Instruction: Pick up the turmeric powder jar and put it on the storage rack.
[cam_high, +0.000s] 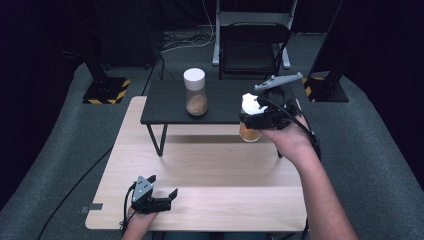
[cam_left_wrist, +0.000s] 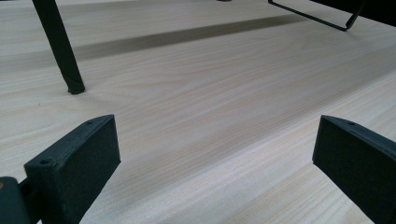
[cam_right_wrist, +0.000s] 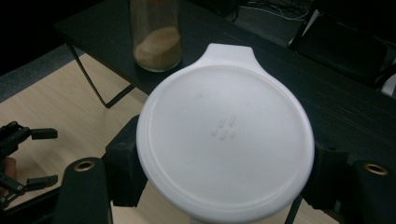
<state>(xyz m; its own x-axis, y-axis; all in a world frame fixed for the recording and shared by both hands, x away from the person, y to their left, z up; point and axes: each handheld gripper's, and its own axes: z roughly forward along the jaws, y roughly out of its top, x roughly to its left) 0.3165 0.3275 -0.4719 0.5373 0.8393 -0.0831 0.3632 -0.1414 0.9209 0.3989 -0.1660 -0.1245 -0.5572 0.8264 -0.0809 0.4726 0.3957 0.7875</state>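
Note:
My right gripper (cam_high: 252, 119) is shut on a clear jar (cam_high: 249, 132) with a white lid (cam_high: 250, 104) and orange-brown powder inside. It holds the jar in the air at the front right edge of the low black shelf (cam_high: 170, 107). In the right gripper view the lid (cam_right_wrist: 224, 140) sits between both pads (cam_right_wrist: 123, 168) of the right gripper (cam_right_wrist: 224, 191). A second jar (cam_high: 195, 92), white-capped with brown powder, stands upright on the shelf. My left gripper (cam_high: 171, 198) rests open near the table's front left, with bare wood between its jaws in the left gripper view (cam_left_wrist: 215, 158).
The light wooden table (cam_high: 215, 170) carries the black shelf on thin metal legs (cam_left_wrist: 60, 46). A black chair (cam_high: 252, 47) stands behind the table. Stand bases with yellow-black stripes (cam_high: 105, 90) sit on the grey floor at both sides.

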